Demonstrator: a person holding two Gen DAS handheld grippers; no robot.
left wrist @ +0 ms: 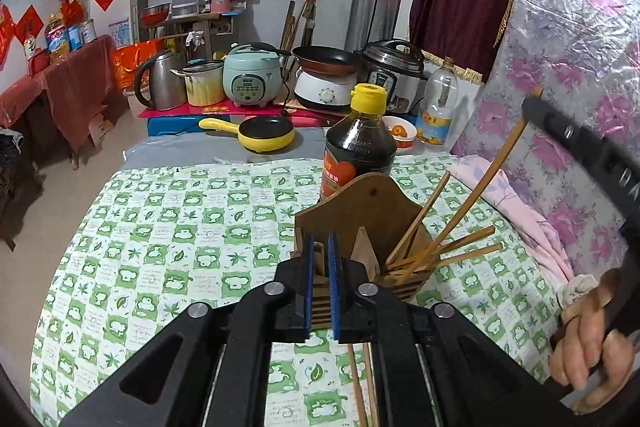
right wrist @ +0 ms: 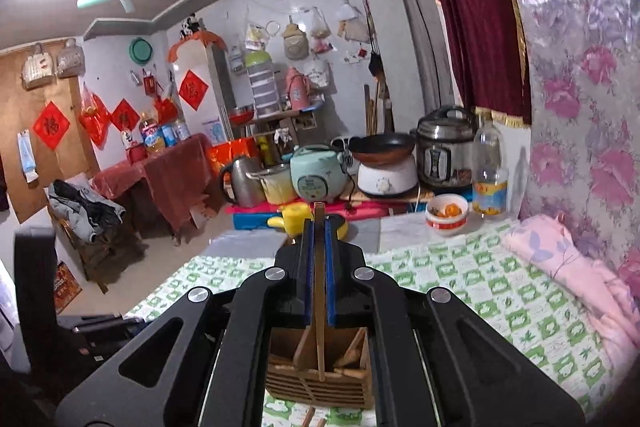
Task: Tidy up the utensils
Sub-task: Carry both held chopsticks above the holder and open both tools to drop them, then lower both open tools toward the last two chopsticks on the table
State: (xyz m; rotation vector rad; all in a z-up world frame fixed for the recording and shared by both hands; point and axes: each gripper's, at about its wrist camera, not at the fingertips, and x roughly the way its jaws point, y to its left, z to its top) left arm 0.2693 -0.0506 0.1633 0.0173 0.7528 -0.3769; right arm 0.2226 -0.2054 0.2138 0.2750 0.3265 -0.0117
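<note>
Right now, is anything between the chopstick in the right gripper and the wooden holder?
Nothing visible. The chopstick in the right gripper already dips into the wooden holder, between other chopsticks. The left gripper grips the holder's front wall.

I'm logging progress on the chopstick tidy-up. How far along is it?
Done: several chopsticks stand in the wooden holder. In hand: the right gripper pinches one chopstick over it; the left gripper clamps the holder's front. Left: two chopsticks on the cloth.
</note>
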